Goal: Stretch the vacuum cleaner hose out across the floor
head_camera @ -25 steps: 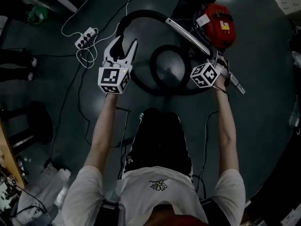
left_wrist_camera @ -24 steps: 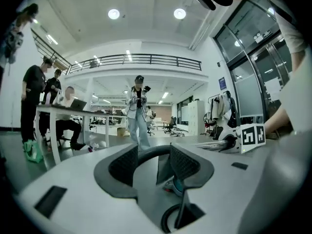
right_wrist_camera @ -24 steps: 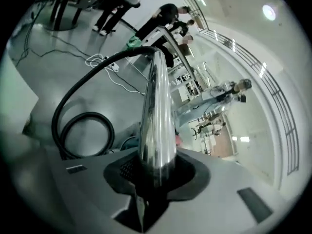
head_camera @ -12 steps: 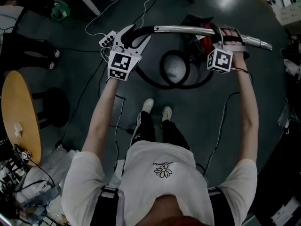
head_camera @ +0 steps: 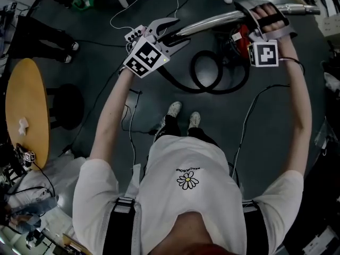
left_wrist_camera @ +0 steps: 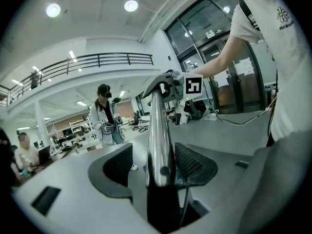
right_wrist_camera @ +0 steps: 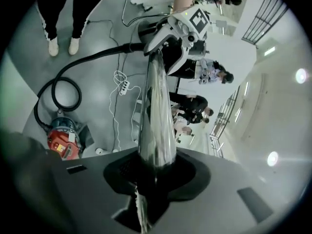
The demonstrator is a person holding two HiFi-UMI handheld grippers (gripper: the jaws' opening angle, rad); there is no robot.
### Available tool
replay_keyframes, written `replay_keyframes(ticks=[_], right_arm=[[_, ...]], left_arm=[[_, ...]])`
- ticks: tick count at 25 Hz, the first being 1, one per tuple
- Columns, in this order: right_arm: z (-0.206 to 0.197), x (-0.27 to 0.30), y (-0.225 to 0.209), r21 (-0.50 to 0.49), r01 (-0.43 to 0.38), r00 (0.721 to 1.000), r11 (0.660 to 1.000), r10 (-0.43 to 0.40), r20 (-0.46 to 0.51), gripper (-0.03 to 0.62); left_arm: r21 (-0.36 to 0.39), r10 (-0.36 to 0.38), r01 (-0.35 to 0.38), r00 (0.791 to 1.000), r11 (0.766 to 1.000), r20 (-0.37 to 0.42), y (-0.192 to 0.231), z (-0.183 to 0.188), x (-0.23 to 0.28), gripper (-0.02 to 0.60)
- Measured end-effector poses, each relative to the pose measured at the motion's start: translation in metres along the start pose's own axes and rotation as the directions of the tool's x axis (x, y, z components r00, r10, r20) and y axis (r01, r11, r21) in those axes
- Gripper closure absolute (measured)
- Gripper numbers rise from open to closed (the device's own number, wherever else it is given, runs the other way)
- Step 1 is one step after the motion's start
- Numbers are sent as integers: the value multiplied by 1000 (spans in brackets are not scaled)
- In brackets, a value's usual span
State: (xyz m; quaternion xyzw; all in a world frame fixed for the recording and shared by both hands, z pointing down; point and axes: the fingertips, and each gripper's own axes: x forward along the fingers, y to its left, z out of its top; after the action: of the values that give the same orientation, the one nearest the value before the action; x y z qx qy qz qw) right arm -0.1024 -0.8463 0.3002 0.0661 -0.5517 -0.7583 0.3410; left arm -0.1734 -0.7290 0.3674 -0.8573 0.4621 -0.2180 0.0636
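Now you have raised the wand off the floor, right gripper clamped on it, left gripper just opening loosely around it, while the hose lies coiled below both, unstretched.

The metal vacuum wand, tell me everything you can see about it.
The metal wand is a shiny chrome tube, held up off the floor. The right gripper is clamped on it near its free end. The left gripper straddles the other end, where the black hose joins. Its jaws have just been opening and the pads are not pressing.
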Motion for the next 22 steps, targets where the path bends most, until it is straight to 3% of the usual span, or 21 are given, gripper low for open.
replay_keyframes(ticks=[4,7,10,11,12,16,18,22], right_arm=[[41,-16,-24,-93,85,992,992,-76,96,459],[61,-17,-30,-123,109,984,986,-90,154,459],[78,-22,-35,-121,127,973,984,-100,208,459],[83,-25,-32,-119,131,968,984,-102,229,459],[89,-26,-31,-120,132,963,984,-99,251,459],[118,-21,-28,-124,98,942,988,-51,332,459],[128,-19,-22,-121,96,935,988,-47,352,457],[121,-10,-23,-14,97,948,995,-88,305,404]], left_arm=[[-82,-87,84,996,993,-35,-31,10,-4,330],[-145,-195,177,974,973,-120,-51,2,-7,330],[-299,-332,285,936,911,-118,-70,-4,-16,335],[-364,-362,307,928,880,-93,-76,-5,-19,404],[-420,-383,323,922,848,-65,-81,-6,-23,442],[-547,-418,354,908,758,8,-93,-20,-43,443],[-583,-420,352,907,732,19,-100,-32,-51,443],[-609,-395,323,919,725,17,-102,-51,-57,443]])
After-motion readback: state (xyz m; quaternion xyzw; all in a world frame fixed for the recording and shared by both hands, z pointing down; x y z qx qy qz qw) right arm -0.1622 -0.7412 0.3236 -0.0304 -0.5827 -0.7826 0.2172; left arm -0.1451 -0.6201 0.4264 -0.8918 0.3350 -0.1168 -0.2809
